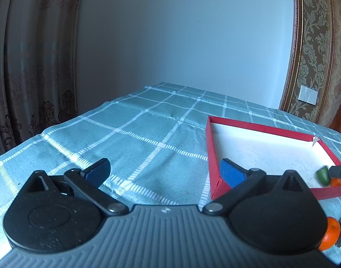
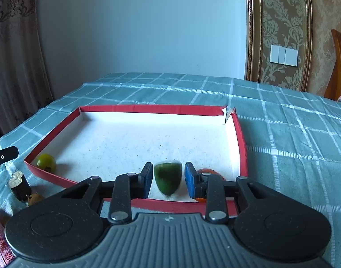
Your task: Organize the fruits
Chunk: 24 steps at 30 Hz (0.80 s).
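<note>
Right wrist view: right gripper (image 2: 168,179) clamped on green fruit (image 2: 167,179) over red tray (image 2: 240,138); next, probably lower & release. Left gripper (image 1: 165,172) apart, idle.

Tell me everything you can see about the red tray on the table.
The red tray is a shallow rectangular box lid, apparently cardboard, with red walls and a speckled white floor. It lies flat on the checked tablecloth. Its far right corner is torn open. Inside are a small yellow-green fruit in the near left corner and an orange fruit near the right wall. The right gripper holds a green fruit over it.
</note>
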### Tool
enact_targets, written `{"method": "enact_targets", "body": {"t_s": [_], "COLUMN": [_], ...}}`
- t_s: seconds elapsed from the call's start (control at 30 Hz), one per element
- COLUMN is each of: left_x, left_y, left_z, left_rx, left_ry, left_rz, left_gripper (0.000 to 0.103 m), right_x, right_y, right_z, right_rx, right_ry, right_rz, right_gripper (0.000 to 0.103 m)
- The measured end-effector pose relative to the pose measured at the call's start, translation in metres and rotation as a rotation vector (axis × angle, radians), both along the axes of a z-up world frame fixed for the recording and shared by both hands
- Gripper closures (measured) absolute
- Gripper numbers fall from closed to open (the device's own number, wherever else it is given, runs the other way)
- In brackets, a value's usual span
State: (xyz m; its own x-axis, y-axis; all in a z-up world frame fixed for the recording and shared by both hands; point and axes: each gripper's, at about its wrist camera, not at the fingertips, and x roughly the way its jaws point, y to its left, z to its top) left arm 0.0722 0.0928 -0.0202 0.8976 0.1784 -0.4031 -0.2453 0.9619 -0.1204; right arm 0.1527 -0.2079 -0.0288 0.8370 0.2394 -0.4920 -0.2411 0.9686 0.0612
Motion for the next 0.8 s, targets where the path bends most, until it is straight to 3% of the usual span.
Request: {"method": "enact_targets", "body": {"t_s": [0.07, 0.13, 0.2, 0.43, 0.67, 0.8], "left_x": [0.0, 0.0, 0.0, -0.002, -0.015, -0.038], "left_y": [0.0, 0.001, 0.002, 0.001, -0.008, -0.02], "left_z": [0.0, 0.0, 0.0, 0.001, 0.011, 0.024], "left_rx": [-0.002, -0.007, -0.014, -0.004, 0.05, 0.087], "left_ry": [0.001, -0.001, -0.001, -0.011, -0.044, -0.048], "left_rz": [0.003, 0.004, 0.005, 0.011, 0.014, -0.045], "left_gripper": [0.0, 0.0, 0.0, 0.0, 0.0, 0.0], "right_x": [-0.011, -0.032, -0.057, -0.112, -0.105, -0.103], "right_y": [-0.006, -0.019, -0.034, -0.083, -0.109, -0.112], "right_z": [0.004, 0.008, 0.007, -0.015, -0.035, -0.039], "right_rx": [0.03, 0.092, 0.159, 0.277, 0.403, 0.42], "right_ry": [-0.013, -0.058, -0.107, -0.154, -0.101, -0.076], "right_rz": [-0.021, -0.053, -0.086, -0.231, -0.312, -0.317], "right_gripper": [0.062, 0.032, 0.024, 0.024, 0.024, 0.024]}}
